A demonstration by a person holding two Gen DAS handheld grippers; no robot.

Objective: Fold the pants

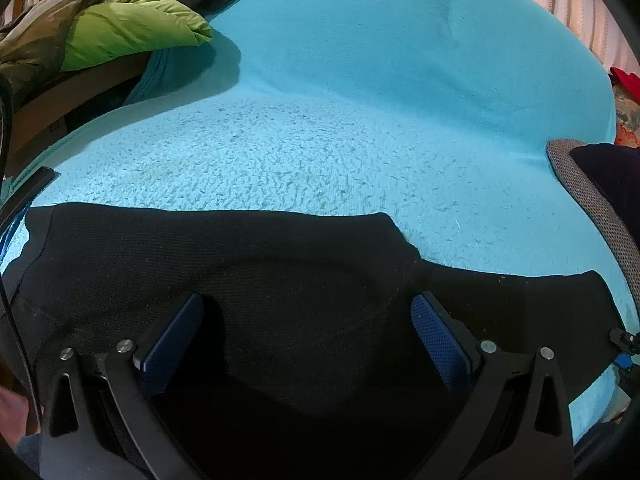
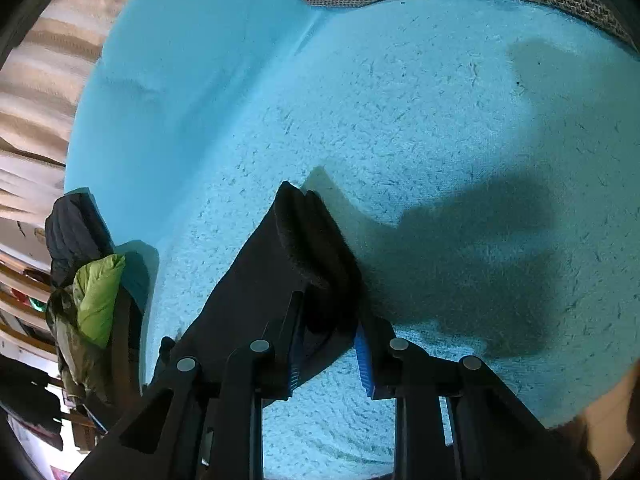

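Black pants [image 1: 224, 280] lie lengthwise left-to-right on turquoise fleece [image 1: 320, 152], right tool [image 2: 326, 354] clamping their end, left tool [image 1: 306, 344] spread apart

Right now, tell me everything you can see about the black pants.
The pants are black, with a fine knit-like weave, lying mostly flat on the fuzzy turquoise blanket. The left gripper hangs open above them. The right gripper is shut on a bunched, layered edge, lifting it off the blanket.
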